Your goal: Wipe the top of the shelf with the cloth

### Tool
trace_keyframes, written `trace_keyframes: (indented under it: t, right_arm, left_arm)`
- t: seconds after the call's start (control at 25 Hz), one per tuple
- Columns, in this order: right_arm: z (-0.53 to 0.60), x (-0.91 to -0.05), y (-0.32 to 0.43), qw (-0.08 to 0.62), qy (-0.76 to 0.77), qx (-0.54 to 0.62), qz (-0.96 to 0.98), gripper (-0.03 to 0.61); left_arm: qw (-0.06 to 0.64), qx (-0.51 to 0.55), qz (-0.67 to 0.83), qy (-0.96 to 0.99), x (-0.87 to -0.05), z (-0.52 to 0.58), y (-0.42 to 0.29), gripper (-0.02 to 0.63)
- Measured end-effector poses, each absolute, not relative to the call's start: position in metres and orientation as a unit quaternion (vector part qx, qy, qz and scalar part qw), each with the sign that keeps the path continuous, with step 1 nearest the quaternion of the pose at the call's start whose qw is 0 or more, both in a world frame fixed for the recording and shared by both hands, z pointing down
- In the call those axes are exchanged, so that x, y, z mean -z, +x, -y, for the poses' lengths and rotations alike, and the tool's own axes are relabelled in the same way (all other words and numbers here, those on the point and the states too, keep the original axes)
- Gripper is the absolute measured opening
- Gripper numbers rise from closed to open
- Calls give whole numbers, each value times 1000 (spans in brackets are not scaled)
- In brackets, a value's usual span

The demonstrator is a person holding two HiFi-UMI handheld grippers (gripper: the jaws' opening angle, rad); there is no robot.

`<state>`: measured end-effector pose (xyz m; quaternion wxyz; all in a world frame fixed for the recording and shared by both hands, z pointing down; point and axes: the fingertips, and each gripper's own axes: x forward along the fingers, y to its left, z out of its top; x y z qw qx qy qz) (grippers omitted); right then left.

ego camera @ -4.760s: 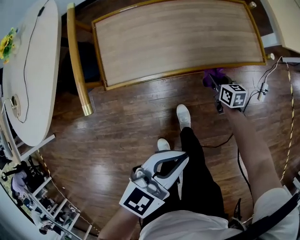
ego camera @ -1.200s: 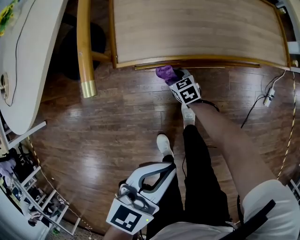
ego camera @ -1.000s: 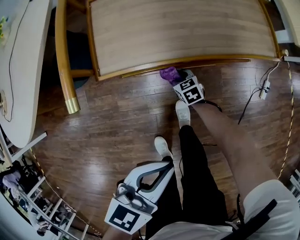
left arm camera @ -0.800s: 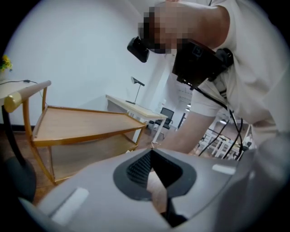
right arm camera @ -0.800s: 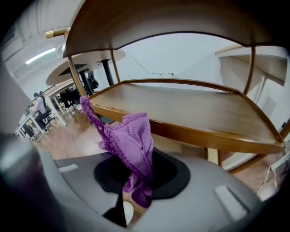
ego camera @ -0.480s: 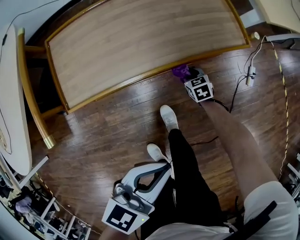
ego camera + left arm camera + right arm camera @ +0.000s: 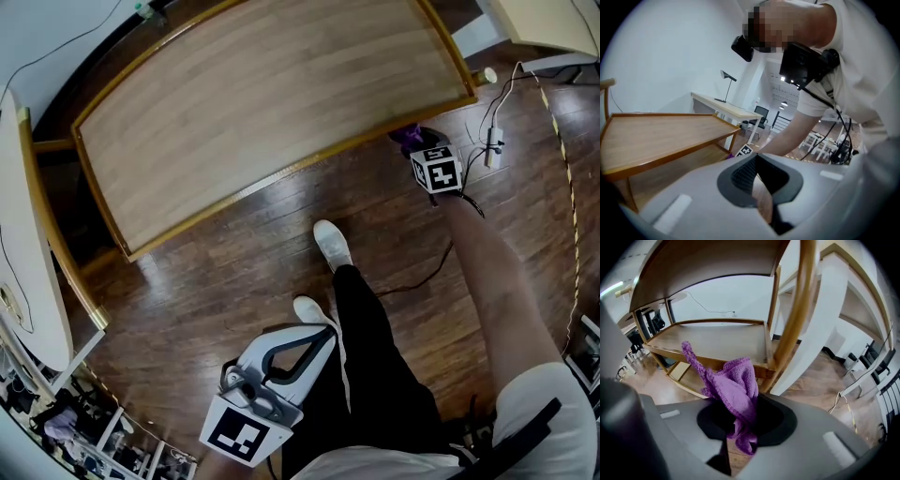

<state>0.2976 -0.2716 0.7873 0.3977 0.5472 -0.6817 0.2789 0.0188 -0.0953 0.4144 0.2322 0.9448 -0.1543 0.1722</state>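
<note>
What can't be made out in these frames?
- Purple terry cloth: head view, mostly hidden by the marker cube of the right gripper.
- Light wooden shelf top: back edge cut off by head view's frame; right gripper view shows only its underside.
- Dust on it: too small anywhere.

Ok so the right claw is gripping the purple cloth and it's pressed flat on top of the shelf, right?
Not quite. The right claw is gripping the purple cloth, but the cloth is held below the shelf top, near the corner post, not pressed on top. The right gripper view shows the top's underside above the cloth.
</note>
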Motion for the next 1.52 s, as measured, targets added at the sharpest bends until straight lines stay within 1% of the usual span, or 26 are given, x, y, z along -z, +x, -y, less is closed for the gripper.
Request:
trace_keyframes:
  t: [0.12,0.28,0.4,0.6,0.72,0.88,1.04,1.24,1.36,1.52]
  right_arm:
    - [273,-784,327,402,564,-284,663,100]
    - [268,-782,345,407,572,-297,647,100]
    - [253,-779,346,417,566,-308,641,100]
    - [200,-752,319,401,539,-320,667,100]
    - [151,-713,288,372,523,-329,693,100]
    - [69,-644,231,335,499,-314,735,100]
    - [-4,-569,185,275,499,-288,770,100]
    - [-104,-468,141,194,516,-296,780,100]
    - [-161,-420,123,174,515,-306,782,100]
    - [-211,-365,126,160,512,-295,790,101]
  left_arm:
    - [229,-176,155,945,-414,103,22,18]
    - [220,-180,157,946,-409,111,27,18]
    - [212,-181,161,947,-402,115,26,18]
    - [196,-178,170,949,-387,108,16,18]
    - [185,-172,171,952,-373,89,7,18]
    - [163,-160,180,957,-350,36,-26,18]
    - [135,-137,221,956,-328,-33,-67,18]
    - [138,-147,252,947,-308,-132,-132,18]
    - [137,-162,262,941,-295,-174,-160,18]
    - [119,-159,261,945,-264,-213,-154,18]
